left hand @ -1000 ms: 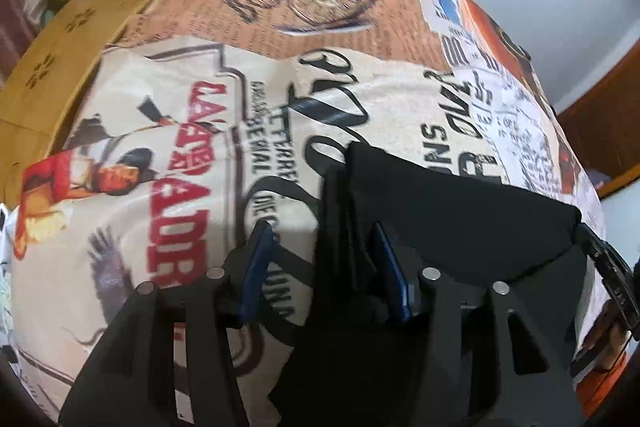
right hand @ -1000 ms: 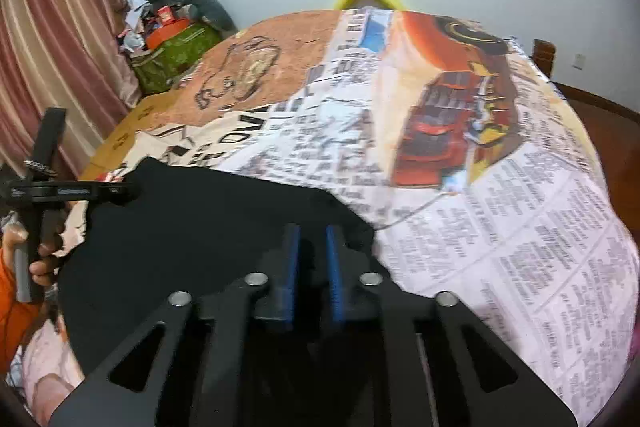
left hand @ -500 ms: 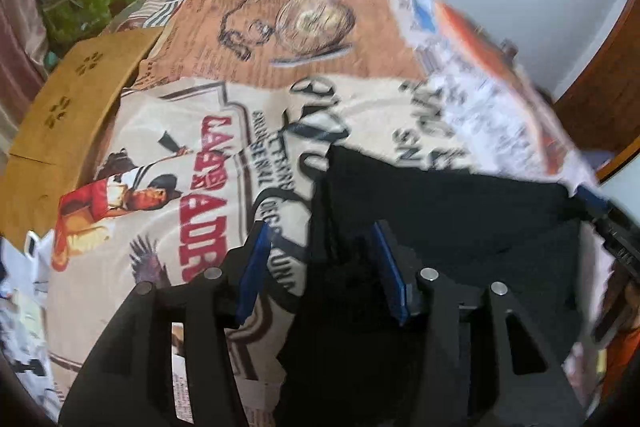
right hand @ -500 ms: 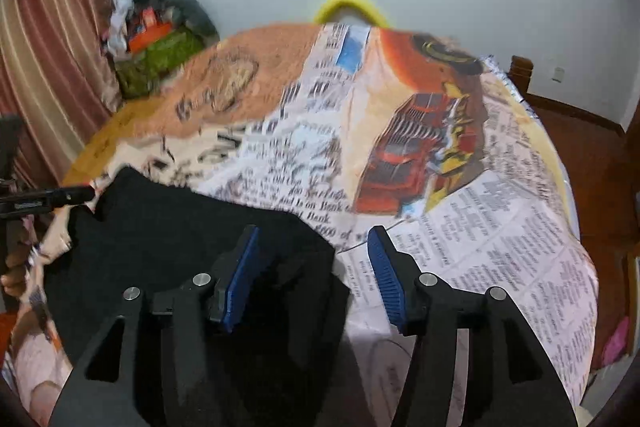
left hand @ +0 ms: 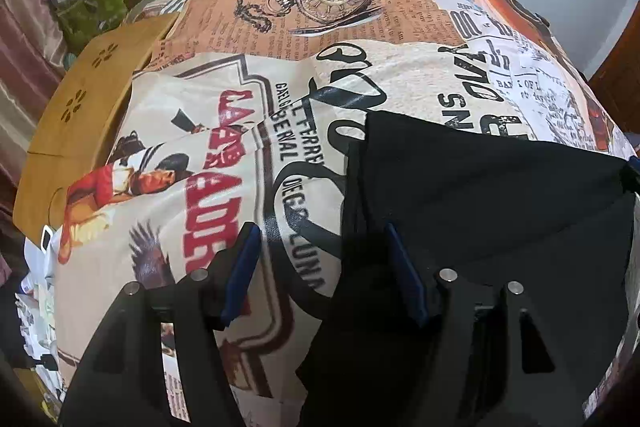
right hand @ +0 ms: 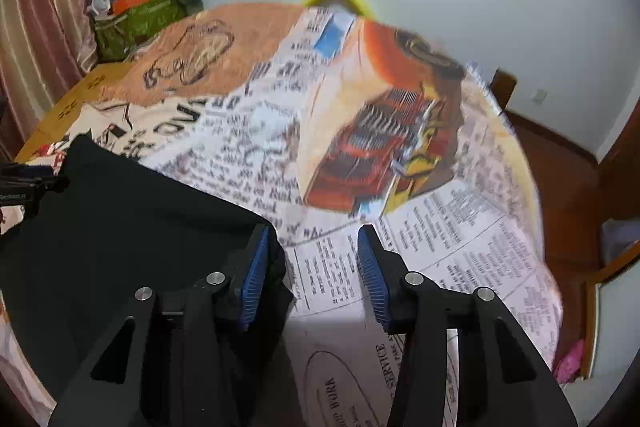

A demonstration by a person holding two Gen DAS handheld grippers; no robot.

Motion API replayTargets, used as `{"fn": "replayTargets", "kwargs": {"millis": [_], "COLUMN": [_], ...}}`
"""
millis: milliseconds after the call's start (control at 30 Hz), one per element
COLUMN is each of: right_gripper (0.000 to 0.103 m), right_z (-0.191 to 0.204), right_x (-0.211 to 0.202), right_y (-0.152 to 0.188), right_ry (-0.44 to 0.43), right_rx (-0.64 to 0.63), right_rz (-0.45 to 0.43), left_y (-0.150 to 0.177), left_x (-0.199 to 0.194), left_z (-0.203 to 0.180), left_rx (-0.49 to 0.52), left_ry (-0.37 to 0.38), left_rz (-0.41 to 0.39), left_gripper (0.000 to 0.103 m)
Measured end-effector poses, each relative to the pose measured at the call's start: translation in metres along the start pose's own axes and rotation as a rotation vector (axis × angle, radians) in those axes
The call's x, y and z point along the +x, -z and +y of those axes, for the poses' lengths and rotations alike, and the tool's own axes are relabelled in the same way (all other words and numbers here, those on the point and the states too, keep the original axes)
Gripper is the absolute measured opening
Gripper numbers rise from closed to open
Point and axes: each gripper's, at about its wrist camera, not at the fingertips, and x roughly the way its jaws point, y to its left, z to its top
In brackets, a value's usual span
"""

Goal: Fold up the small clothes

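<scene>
**Black garment lying flat between two open grippers**

A black garment (left hand: 480, 195) is being shown spread on a table covered by a newspaper-print tablecloth (left hand: 312, 27), with a pocket-watch picture at the far end and a red vintage car toward the right side. In the left wrist view, the left gripper (left hand: 324, 267) is being held over the garment's left edge; its jaws are being opened, the blue pads (left hand: 240, 275) standing clear of the cloth, one over the tablecloth and one over the black fabric. Nothing is being gripped. In the right wrist view, the right gripper (right hand: 312, 275) is being held at the garment's right corner; its jaws are being closed, yet a clear gap is being kept between the pads, with printed tablecloth visible in it. The near pad is being seen just beside the cloth's edge; whether it touches cannot be told. A bare wooden tabletop (left hand: 80, 107) is being left exposed at the left, and a cluttered green bag (right hand: 136, 19) is being seen by the striped curtain (right hand: 44, 7).
</scene>
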Motion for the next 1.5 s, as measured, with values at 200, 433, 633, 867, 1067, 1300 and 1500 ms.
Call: {"fn": "replayTargets", "kwargs": {"millis": [200,433,633,867,1067,1300,1500], "right_gripper": [0.038,0.031,0.054,0.057,0.057,0.057,0.037], "right_z": [-0.022,-0.058,-0.031,0.01,0.016,0.009,0.013], "right_x": [-0.015,-0.054,-0.066,-0.034,-0.01,-0.002,-0.001], "right_y": [0.003,0.011,0.025,0.052,0.055,0.045,0.045], "right_ry": [-0.088,-0.049,-0.101,-0.216,-0.235,-0.275,-0.235], "right_rx": [0.172,0.265,0.187,0.168,0.196,0.245,0.222], "right_rz": [-0.015,-0.04,-0.026,0.049,0.071,0.028,0.006], "left_y": [-0.002,-0.002,0.004,0.026,0.03,0.009,0.006], "left_x": [0.0,-0.04,-0.074,-0.043,-0.018,-0.006,-0.001], "left_z": [-0.001,0.003,0.024,0.04,0.03,0.019,0.001], "left_rx": [0.029,0.04,-0.027,-0.082,-0.081,-0.073,-0.036], "left_ry": [-0.031,0.041,0.135,0.244,0.307,0.349,0.355], "left_rz": [0.013,-0.061,-0.094,0.035,0.073,0.073,0.06], "left_gripper": [0.072,0.069,0.076,0.077,0.079,0.081,0.051]}}
